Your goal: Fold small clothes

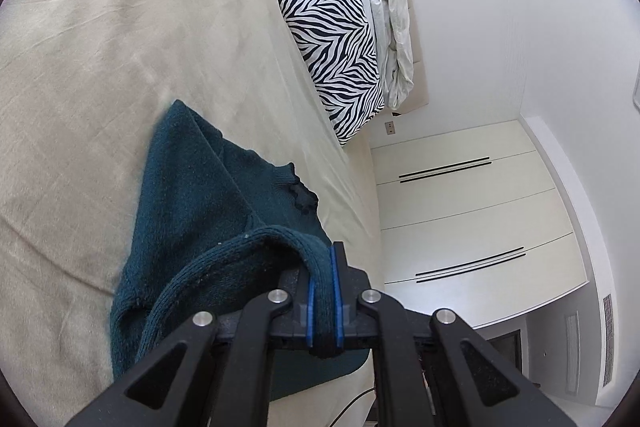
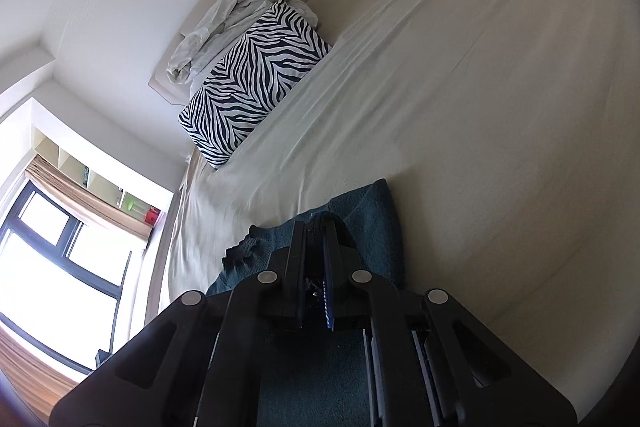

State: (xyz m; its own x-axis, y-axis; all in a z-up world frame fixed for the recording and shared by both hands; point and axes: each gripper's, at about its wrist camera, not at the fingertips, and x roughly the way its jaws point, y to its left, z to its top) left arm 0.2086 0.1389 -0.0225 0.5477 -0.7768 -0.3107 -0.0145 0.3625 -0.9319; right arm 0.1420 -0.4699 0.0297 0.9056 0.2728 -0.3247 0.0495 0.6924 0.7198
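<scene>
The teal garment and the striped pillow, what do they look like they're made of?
Teal garment: likely wool or acrylic knit, matte and fuzzy, with a ribbed edge in the left claw. Striped pillow: smooth printed woven cover, probably cotton, lightly creased.

Bright daylight from blown-out window (image 2: 56,267), heavy fisheye warp, perhaps slight edge blur.

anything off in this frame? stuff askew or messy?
Only the crumpled pale bedding bunched behind the zebra pillow, which sits askew. Both grippers, left and right, grip the teal sweater normally.
</scene>
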